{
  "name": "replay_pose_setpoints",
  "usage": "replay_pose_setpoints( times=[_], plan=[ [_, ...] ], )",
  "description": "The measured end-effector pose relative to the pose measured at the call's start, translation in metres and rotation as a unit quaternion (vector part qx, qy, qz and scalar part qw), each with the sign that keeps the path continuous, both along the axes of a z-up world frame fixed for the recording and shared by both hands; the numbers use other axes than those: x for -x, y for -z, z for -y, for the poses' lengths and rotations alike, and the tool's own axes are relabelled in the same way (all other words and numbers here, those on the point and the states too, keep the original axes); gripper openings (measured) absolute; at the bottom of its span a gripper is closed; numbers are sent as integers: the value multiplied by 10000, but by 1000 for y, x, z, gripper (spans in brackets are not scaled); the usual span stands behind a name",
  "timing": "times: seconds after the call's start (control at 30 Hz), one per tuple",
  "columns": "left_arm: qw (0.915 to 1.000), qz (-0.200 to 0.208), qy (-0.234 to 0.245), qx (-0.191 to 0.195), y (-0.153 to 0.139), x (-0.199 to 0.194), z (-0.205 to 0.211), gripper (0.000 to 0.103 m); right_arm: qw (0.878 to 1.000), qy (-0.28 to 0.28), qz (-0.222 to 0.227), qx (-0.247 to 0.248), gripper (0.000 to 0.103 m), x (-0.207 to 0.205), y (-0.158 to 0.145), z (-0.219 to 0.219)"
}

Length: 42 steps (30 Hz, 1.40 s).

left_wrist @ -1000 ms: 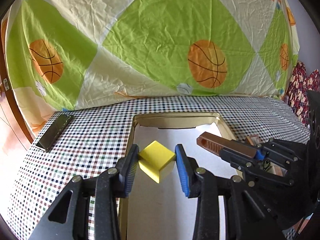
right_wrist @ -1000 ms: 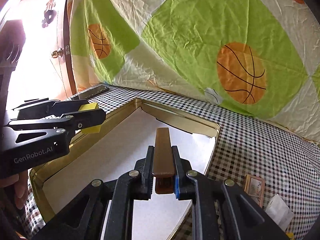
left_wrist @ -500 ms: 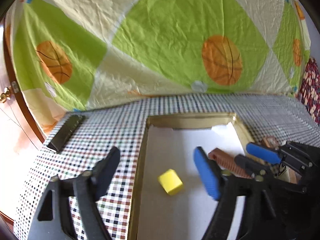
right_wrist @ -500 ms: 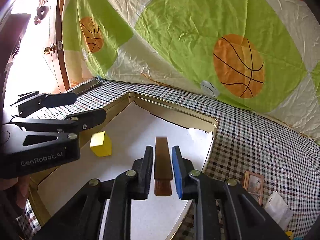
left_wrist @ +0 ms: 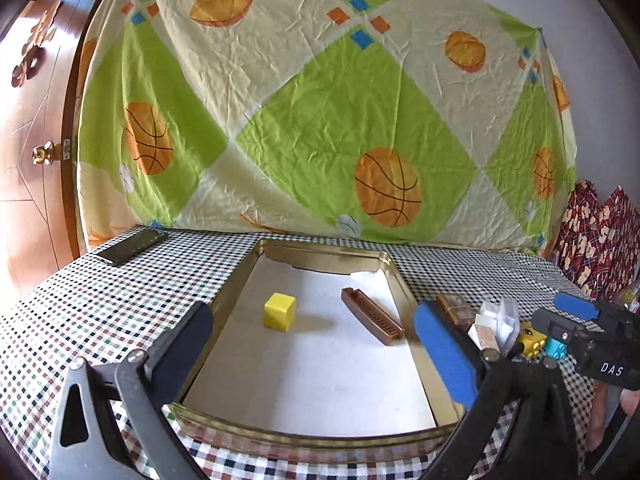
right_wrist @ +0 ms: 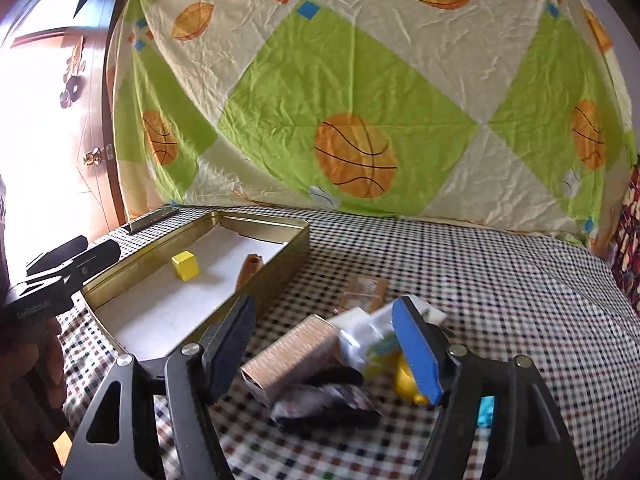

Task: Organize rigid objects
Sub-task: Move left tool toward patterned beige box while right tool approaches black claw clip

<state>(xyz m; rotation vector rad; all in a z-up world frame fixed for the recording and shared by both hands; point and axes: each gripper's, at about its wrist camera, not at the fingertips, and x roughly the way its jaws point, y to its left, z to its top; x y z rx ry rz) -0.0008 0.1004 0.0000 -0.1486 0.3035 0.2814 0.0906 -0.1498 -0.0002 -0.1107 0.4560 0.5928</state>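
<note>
I'm seeing white tray (left_wrist: 240,280) floor lying bare around the yellow cube (left_wrist: 280,311) and brown comb (left_wrist: 372,316); its gold wall is blocking my right fingers (right_wrist: 416,350), crowded by clutter (right_wrist: 316,364).

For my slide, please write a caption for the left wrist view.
Open left gripper above gold tray holding yellow cube and brown comb.

Left gripper (left_wrist: 320,344) fingers spread wide and empty, right gripper (right_wrist: 324,344) likewise spread, nothing held
</note>
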Motion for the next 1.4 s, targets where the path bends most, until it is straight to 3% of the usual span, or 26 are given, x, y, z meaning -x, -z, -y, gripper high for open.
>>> replay_pose_setpoints(
  times=[0.2, 0.37, 0.53, 0.8, 1.07, 1.4],
  plan=[
    [9995, 214, 185, -159, -9, 6, 20, 102, 9995, 30, -266, 170, 75, -4, 15, 11],
    [9999, 17, 106, -90, 0, 1, 18, 102, 9956, -338, -771, 412, 75, -11, 29, -10],
    [9999, -3, 119, 81, 4, 2, 13, 102, 9917, -384, -1021, 676, 77, -16, 38, -18],
    [9995, -50, 319, 12, 8, 2, 24, 102, 9833, -475, -1576, 781, 78, -33, 51, -22],
    [9960, -64, 845, -287, 5, -4, 57, 102, 9890, -339, -1387, 389, 74, -27, 42, -8],
    [9890, -169, 1423, -379, -3, -28, 100, 102, 9957, 412, -813, 141, 74, -19, 26, 35]
  ],
)
